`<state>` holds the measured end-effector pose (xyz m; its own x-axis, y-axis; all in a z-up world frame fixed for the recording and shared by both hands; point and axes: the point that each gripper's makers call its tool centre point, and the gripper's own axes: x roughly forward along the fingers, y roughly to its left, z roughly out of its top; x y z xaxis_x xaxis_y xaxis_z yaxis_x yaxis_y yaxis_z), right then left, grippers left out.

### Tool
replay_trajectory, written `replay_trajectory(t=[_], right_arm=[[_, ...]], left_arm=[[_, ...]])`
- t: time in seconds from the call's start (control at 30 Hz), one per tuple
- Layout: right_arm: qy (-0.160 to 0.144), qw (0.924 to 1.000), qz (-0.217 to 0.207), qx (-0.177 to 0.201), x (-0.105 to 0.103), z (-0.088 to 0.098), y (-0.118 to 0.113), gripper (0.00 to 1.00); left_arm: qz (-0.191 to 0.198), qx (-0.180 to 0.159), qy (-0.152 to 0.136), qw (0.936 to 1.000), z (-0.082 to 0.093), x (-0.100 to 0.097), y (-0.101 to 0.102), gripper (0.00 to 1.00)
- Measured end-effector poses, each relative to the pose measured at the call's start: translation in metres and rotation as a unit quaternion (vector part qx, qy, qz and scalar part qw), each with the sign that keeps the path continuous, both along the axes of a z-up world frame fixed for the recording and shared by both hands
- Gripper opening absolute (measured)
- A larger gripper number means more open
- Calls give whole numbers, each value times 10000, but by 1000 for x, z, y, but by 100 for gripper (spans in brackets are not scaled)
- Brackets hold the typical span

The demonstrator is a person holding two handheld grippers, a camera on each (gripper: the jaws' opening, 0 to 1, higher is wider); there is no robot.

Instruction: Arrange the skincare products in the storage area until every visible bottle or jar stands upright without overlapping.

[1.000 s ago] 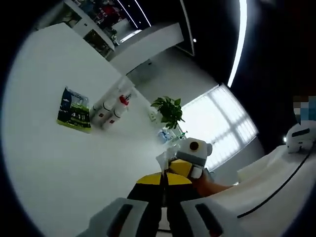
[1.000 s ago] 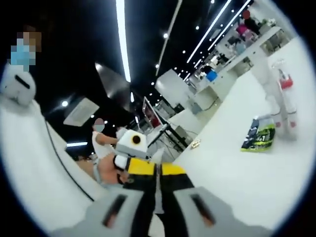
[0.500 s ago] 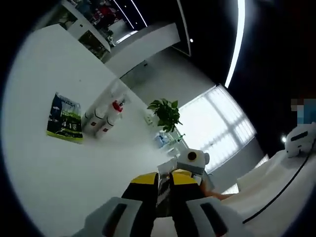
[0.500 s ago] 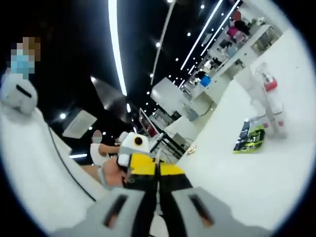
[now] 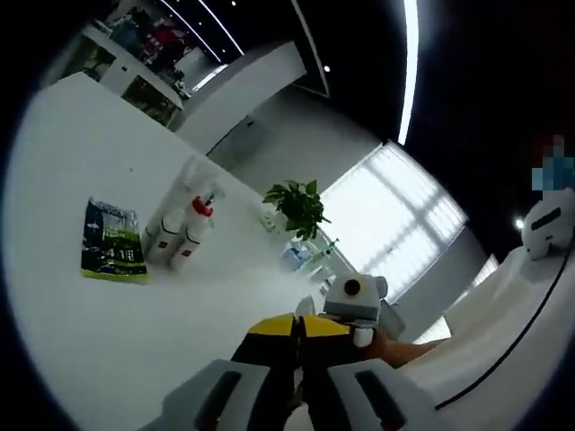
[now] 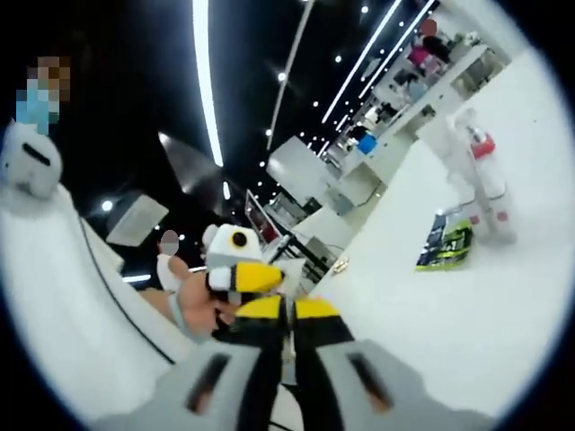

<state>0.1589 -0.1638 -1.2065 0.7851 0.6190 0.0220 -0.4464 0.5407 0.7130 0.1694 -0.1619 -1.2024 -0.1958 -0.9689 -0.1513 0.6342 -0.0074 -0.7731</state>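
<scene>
While the left gripper view tilts across a white counter (image 5: pixel 135 341), its own left tongs (image 5: pixel 295 395) rise from the bottom with the yellow-and-black jaws pressed together and nothing between them; just beyond their tips the right tongs (image 5: pixel 355 301) come in from the right, held by a person's hand (image 5: pixel 391 346); whether those are apart or together cannot be told from this side; well away on the counter lies a flat green-and-dark pouch (image 5: pixel 110 242), and just beside it two white bottles (image 5: pixel 171 238) lean side by side, one with a red cap (image 5: pixel 203 208); whether they touch the pouch cannot be told; farther back a green potted plant (image 5: pixel 296 205) stands before a bright window (image 5: pixel 395 224); a black cable (image 5: pixel 530 323) runs over a white surface at the right.

Seen from the right gripper view, the right tongs (image 6: pixel 287 386) likewise stand closed on nothing, the jaws meeting along a thin line; the left tongs (image 6: pixel 238 269) sit just past them toward the left, gripped by a hand (image 6: pixel 193 301), their state unclear from here; the counter (image 6: pixel 449 332) spreads to the right, carrying the pouch (image 6: pixel 446 244) and, near it, the white bottles (image 6: pixel 476 184), the red cap (image 6: pixel 482 144) showing on one; long ceiling lights (image 6: pixel 205 81) streak overhead.
</scene>
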Motion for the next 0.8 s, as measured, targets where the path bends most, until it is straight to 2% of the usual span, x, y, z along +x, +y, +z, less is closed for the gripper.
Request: replay_trajectory(t=[0.07,0.17,0.23,0.27,0.3,0.33,0.37,0.4,0.43,0.47,0.5,0.53,0.63,0.8], right_arm=[[1,10000,6,-4,0,0,0,0],[187,9994,-92,284,5,-4,-1,0],[184,9983,-78,539,5,-1,1,0],[172,9960,-164,865,8,4,0,0],[157,9947,-185,1001,9,6,-1,0],[152,9945,-130,1029,9,7,1,0],[177,9954,-97,936,11,4,4,0],[199,9963,-58,836,11,2,7,0],[197,9964,-40,823,11,1,9,0],[154,9965,23,823,12,2,12,0],[131,9973,101,715,12,1,16,0],[107,9978,162,626,12,0,19,0],[89,9990,248,363,15,-2,28,4],[213,9974,578,370,19,-8,38,0]], left_arm=[[38,-42,-107,9999,1,-1,1,1],[131,-81,-257,9996,1,-1,3,3],[133,63,-141,9998,-5,-2,7,9],[25,243,1,9997,-11,-8,11,11],[-84,363,27,9993,-16,-14,14,11],[-137,402,-75,9991,-19,-17,16,11],[-151,381,-380,9984,-21,-18,19,7],[-105,341,-350,9987,-19,-18,21,2],[-60,301,-319,9990,-18,-19,22,2],[122,368,-31,9992,-18,-16,25,1],[169,387,129,9990,-20,-17,29,1],[194,393,138,9989,-21,-16,32,1],[374,431,437,9974,-21,-15,43,0],[626,546,615,9946,-26,-10,60,0]])
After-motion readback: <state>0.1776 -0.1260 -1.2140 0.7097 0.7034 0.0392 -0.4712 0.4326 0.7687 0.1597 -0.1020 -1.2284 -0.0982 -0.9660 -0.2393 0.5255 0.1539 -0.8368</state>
